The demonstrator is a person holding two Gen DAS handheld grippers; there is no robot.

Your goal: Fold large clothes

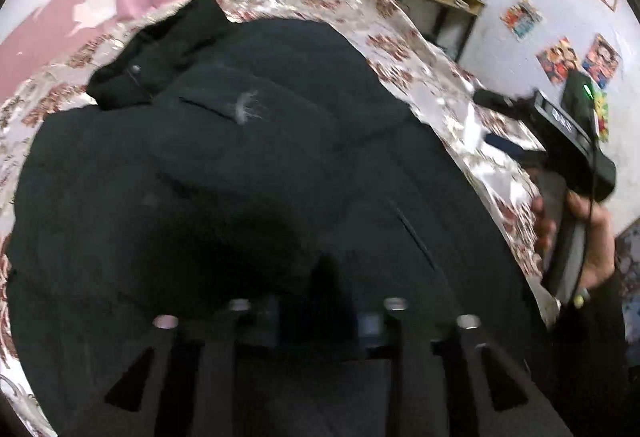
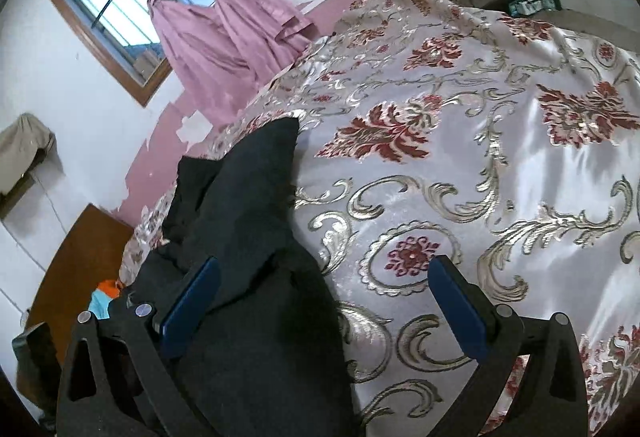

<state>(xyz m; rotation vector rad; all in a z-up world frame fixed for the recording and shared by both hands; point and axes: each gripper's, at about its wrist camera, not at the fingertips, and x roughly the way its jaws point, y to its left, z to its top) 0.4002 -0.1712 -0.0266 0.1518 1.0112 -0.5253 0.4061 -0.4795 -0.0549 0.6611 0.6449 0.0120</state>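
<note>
Fingers: right gripper (image 2: 324, 301) wide, empty; left gripper (image 1: 316, 313) indeterminate. Black jacket (image 1: 240, 165) on bed (image 2: 500, 165): bulky, soft; grip hem.

**Left tool low on jacket, right tool spread wide**

The left tool (image 1: 320, 313) sits low against the jacket (image 1: 240, 165), its fingers too dark and blurred to judge. The right tool (image 2: 324, 301) is spread wide at the jacket's edge, gripped by the right hand (image 1: 592, 245).
</note>
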